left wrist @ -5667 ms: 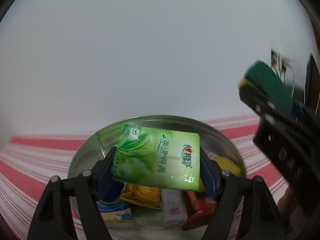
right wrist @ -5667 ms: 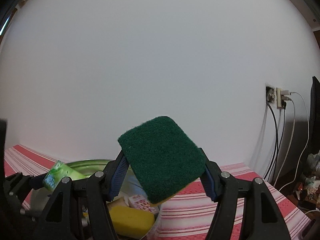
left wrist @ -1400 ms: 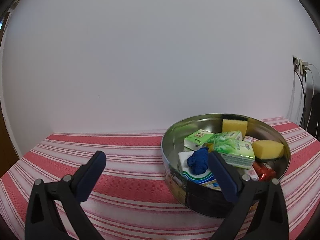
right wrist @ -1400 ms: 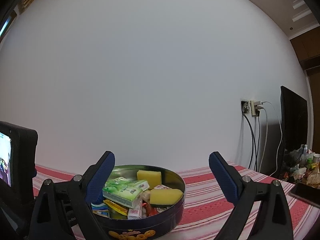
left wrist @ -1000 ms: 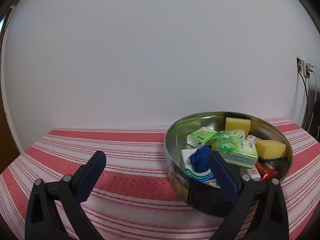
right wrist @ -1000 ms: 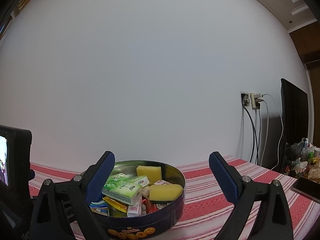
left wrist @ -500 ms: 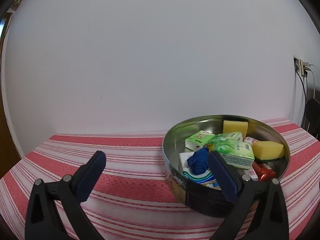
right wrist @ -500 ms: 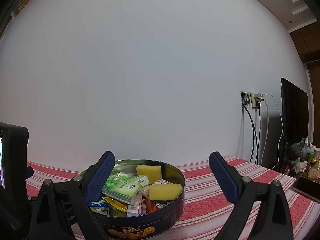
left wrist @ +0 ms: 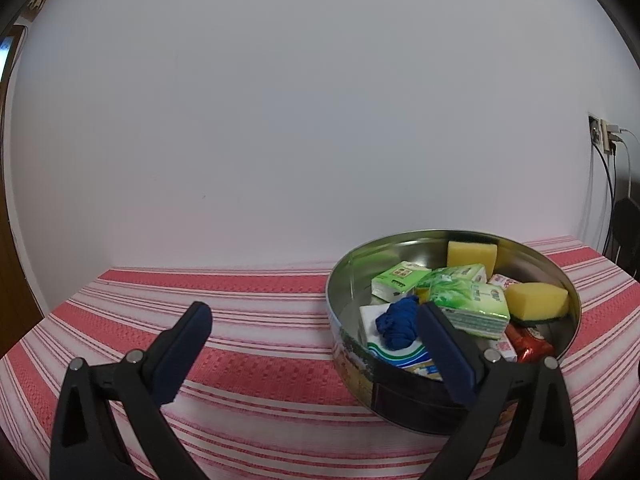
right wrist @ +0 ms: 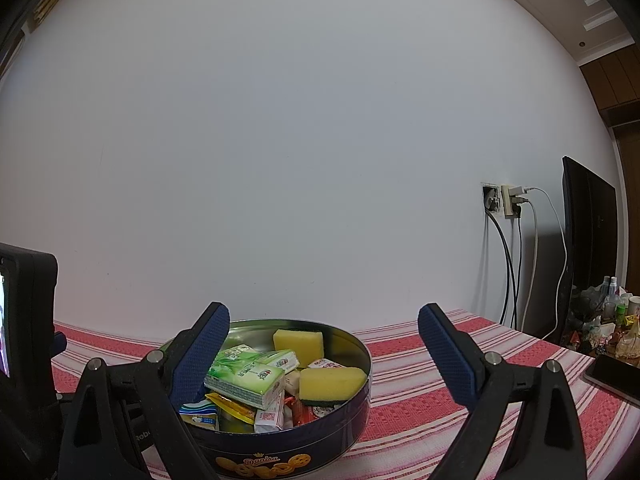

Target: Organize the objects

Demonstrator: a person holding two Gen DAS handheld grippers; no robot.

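Observation:
A round blue cookie tin point(left wrist: 404, 406) point(right wrist: 280, 454) stands on the red-and-white striped cloth. Inside lie a green tissue pack point(left wrist: 472, 304) point(right wrist: 246, 378), two yellow sponges point(left wrist: 536, 300) point(right wrist: 330, 384), a small green box point(left wrist: 400, 278), a blue cloth wad point(left wrist: 400, 326) and several snack packets. My left gripper point(left wrist: 314, 348) is open and empty, held back from the tin with its right finger over the tin's near rim. My right gripper point(right wrist: 324, 354) is also open and empty, in front of the tin.
A white wall runs behind the table. A wall socket with cables point(right wrist: 506, 204) and a dark monitor point(right wrist: 588, 232) stand at the right, with bottles and clutter point(right wrist: 612, 320) and a phone point(right wrist: 614, 374) beside them. The left gripper's body point(right wrist: 24, 340) fills the right view's left edge.
Earlier the left gripper held the green tissue pack and the right held a green-backed sponge over the tin; both now lie in the tin. Over the last second the views barely shift.

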